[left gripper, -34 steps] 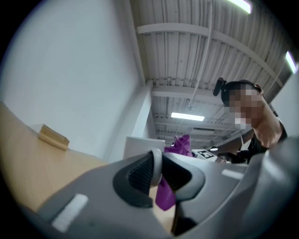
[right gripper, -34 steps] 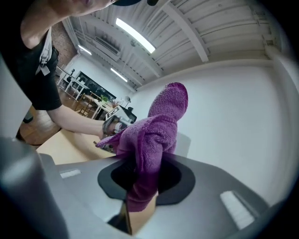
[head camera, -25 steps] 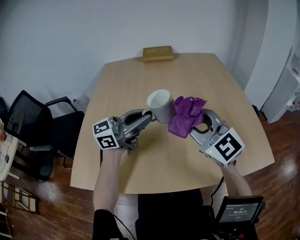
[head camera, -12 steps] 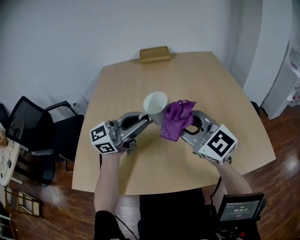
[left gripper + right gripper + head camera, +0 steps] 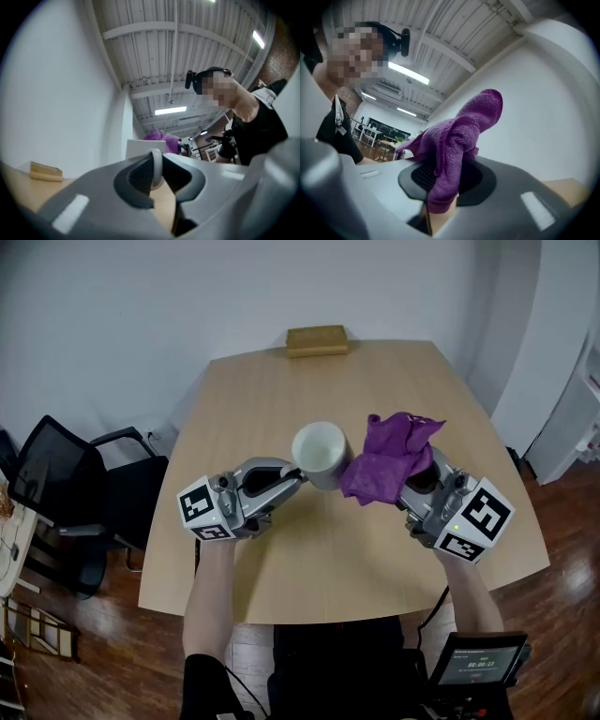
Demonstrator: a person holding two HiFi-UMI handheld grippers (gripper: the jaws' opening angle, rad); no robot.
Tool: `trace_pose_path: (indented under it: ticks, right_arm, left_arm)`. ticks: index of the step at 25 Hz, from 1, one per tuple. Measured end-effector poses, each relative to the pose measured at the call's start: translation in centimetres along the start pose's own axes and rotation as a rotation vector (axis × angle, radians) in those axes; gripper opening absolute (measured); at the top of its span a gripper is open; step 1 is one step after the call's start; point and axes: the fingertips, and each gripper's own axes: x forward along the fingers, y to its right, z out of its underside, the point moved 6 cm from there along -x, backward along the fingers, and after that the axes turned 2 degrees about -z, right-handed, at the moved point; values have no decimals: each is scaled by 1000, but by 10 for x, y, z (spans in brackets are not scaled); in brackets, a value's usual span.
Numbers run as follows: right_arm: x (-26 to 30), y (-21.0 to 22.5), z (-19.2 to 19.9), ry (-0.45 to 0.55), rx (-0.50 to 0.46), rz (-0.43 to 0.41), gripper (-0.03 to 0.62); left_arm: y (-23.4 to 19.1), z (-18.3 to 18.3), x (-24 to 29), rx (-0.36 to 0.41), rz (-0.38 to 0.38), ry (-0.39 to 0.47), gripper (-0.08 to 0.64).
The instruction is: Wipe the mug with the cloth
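A light wooden counter [image 5: 281,559] with rounded corners fills the middle of the room, with a black chair [image 5: 66,493] at its left side. Nearest the person, the left tongs [image 5: 298,474] are clamped on the handle of the white mug [image 5: 321,454] and hold it above the counter, mouth tipped toward the head camera (the left gripper view shows the handle pinched between the pads). The right tongs [image 5: 410,486] grip the bunched purple cloth [image 5: 389,460], whose folds meet the mug's right side. Farther off, a small tan box [image 5: 317,339] lies at the counter's far edge by the white wall.
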Motion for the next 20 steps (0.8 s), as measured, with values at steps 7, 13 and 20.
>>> trace_pose_path:
  ticks: [7, 13, 20]
  right_arm:
    - [13, -9, 8, 22, 46, -89, 81]
    - [13, -5, 76, -188, 156, -119, 81]
    - [-7, 5, 86, -251, 182, -72, 83]
  left_arm:
    - [13, 1, -1, 37, 63, 21, 66]
    - [3, 10, -7, 40, 46, -44, 66]
    - [10, 9, -7, 59, 71, -33, 64]
